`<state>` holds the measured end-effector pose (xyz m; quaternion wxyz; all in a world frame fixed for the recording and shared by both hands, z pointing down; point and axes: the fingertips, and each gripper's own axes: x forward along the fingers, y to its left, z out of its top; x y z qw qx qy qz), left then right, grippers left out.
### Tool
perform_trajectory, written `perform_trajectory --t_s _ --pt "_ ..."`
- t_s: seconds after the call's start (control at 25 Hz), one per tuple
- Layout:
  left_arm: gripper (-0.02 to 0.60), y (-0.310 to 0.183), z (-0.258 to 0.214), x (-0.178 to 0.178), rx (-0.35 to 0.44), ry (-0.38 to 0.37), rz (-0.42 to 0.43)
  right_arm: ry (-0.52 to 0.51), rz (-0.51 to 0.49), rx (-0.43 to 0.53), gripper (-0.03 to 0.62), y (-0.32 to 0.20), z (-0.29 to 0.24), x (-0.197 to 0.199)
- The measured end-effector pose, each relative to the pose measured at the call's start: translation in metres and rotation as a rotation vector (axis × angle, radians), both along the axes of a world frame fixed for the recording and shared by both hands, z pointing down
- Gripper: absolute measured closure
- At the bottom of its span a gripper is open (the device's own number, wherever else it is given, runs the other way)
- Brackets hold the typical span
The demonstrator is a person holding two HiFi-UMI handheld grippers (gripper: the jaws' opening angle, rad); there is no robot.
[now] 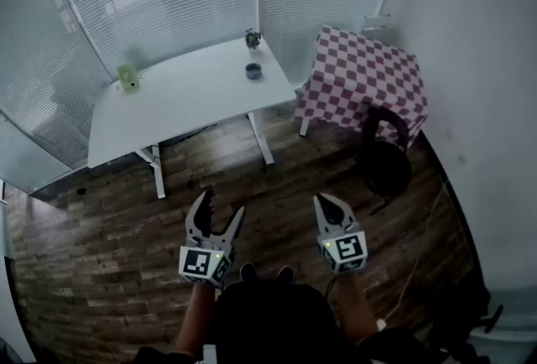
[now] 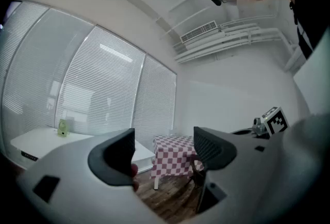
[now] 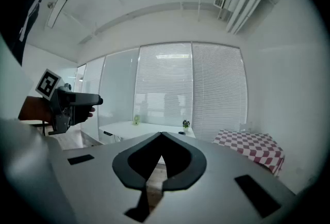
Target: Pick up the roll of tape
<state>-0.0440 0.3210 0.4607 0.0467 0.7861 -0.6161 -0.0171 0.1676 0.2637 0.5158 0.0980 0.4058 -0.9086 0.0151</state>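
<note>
The roll of tape (image 1: pixel 253 70) is a small dark ring lying on the white table (image 1: pixel 185 98), near its far right end; in the right gripper view the tape (image 3: pixel 181 133) is a tiny dark spot beside a little plant. Both grippers hang over the wooden floor, well short of the table. My left gripper (image 1: pixel 222 205) stands open with nothing between its jaws, as the left gripper view (image 2: pixel 162 150) also shows. My right gripper (image 1: pixel 325 203) is shut and empty, its tips meeting (image 3: pixel 161 135).
A small potted plant (image 1: pixel 252 39) stands behind the tape, and a green object (image 1: pixel 127 77) sits at the table's left end. A table with a red-checked cloth (image 1: pixel 361 85) and a black chair (image 1: pixel 384 153) stand to the right. Blinds cover the windows behind.
</note>
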Motion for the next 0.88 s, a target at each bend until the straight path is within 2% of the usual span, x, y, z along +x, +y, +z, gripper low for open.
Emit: perform_trajectory --t_s 0.2,0.44,0.56,0.68,0.88 --pt "0.247 -0.003 0.006 0.004 -0.015 0.023 -0.001 0.02 -0.03 0.002 0.588 -0.001 -0.006 -0.004" --pt "0.247 -0.005 0.008 0.012 -0.021 0.01 -0.01 -0.007 -0.039 -0.012 0.589 -0.004 -0.008 0.003" --pt "0.247 -0.003 0.011 0.021 -0.014 0.018 -0.014 -0.05 -0.077 0.002 0.588 -0.005 -0.007 0.008" --pt "0.247 -0.005 0.017 0.024 -0.017 0.01 -0.019 -0.016 -0.097 0.022 0.588 -0.008 0.0 0.008" --pt "0.247 -0.015 0.024 0.03 -0.03 0.007 -0.031 -0.032 -0.095 0.036 0.588 -0.018 -0.004 0.008"
